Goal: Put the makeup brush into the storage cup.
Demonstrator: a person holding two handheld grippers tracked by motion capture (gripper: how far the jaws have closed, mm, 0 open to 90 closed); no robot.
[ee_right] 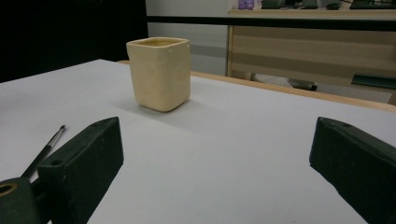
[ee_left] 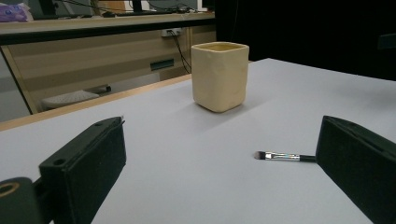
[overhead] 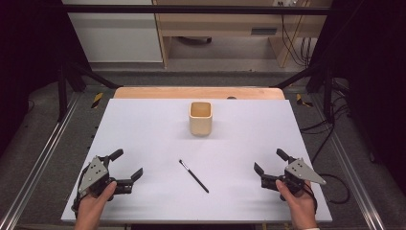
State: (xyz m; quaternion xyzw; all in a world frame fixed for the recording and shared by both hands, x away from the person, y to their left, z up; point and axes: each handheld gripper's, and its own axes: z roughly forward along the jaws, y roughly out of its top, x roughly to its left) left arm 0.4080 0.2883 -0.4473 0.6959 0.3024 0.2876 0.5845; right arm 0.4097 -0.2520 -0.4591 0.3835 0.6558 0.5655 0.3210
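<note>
While both jaws are held wide and empty, the brush (overhead: 194,176) is left flat on the surface (overhead: 143,124) between left gripper (overhead: 124,165) and right gripper (overhead: 269,162), near the cup (overhead: 200,118), within either's reach.

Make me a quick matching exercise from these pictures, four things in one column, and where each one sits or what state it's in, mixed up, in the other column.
Things:
1. cup
2. brush
3. left gripper
4. right gripper

Places or states:
A. lies flat on the white sheet, between the two grippers
B. jaws open, near the sheet's right front corner
C. stands upright toward the far edge of the sheet
D. jaws open, near the sheet's left front corner

Right pairs: 1-C, 2-A, 3-D, 4-B
</note>
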